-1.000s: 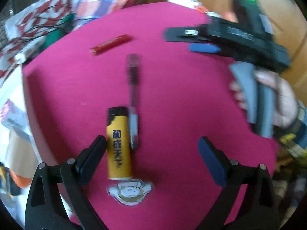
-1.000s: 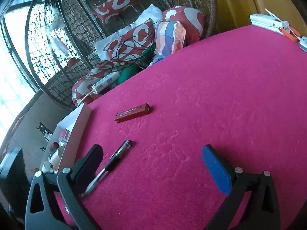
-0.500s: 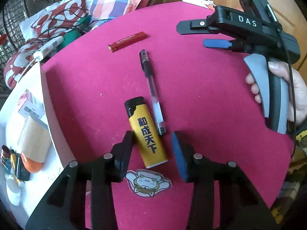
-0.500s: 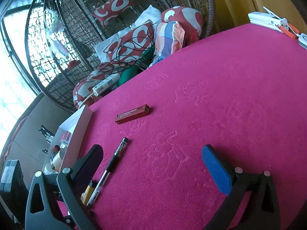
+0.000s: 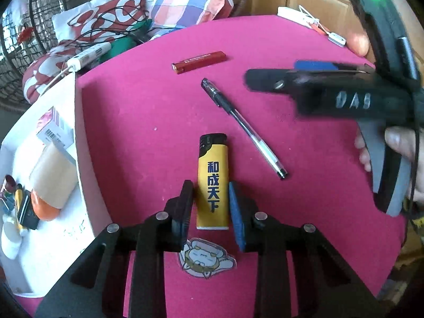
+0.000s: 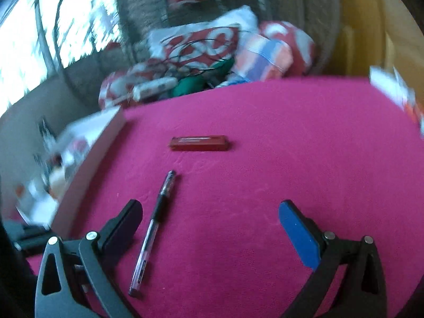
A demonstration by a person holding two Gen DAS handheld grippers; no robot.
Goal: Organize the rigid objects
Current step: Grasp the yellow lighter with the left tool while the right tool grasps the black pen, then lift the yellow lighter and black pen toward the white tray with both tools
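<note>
Lighter (image 5: 213, 182), yellow w/ black cap, is seen only in the left wrist view: it lies on the pink surface (image 5: 137, 122) at approx. 6 o'clock, lengthwise btwn the fingers of the left hand-held gripper (image 5: 210, 206). Its jaws are closing on the lighter; the blue pad looks to be touching, a thin gap is left at the black pad. Sticker (image 5: 206, 261) is seen just below the lighter, also in this view only. Pen (image 5: 243, 128) lies at 1 o'clock, red slim lighter (image 5: 199, 62) at 12. Right hand-held gripper (image 5: 275, 75) is shown side-on at 2 o'clock, blurred, held by a hand (image 5: 397, 143).

In the right wrist view the right hand-held gripper (image 6: 209, 228) is seen w/ jaws wide apart, nothing gripped; pen (image 6: 153, 228) lies just inside its left finger, red slim lighter (image 6: 199, 143) at 12. White box (image 6: 87, 143) at 9 o'clock is blurred.
</note>
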